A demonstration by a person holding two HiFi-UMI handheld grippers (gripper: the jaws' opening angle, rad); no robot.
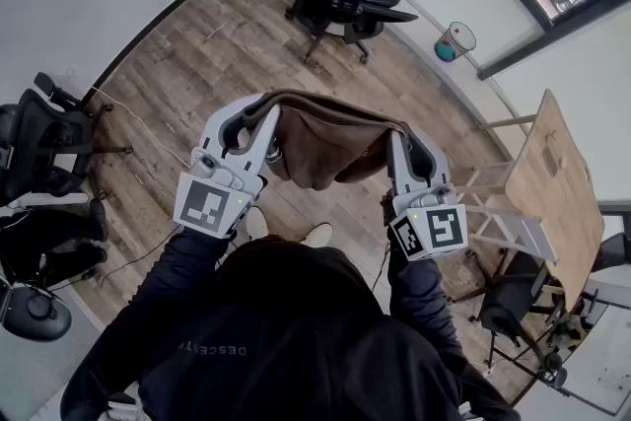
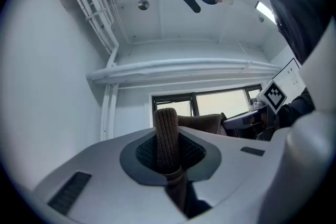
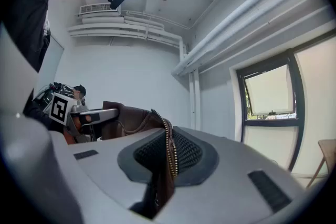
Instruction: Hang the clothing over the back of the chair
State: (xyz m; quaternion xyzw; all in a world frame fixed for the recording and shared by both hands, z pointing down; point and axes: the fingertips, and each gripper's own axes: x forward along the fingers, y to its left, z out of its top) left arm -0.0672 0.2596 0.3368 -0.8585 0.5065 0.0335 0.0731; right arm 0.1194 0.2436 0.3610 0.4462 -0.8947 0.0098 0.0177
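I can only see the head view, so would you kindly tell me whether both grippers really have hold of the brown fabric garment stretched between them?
Observer: Yes for the left. In the left gripper view, the left gripper is shut on a ribbed knit band of the brown fabric garment. The band stands upright between the pads.
Operator: Thank you. What is the right one gripping?
Observer: In the right gripper view, the right gripper is shut on the garment's zipped edge. The brass-coloured metal zip runs down between its pads.
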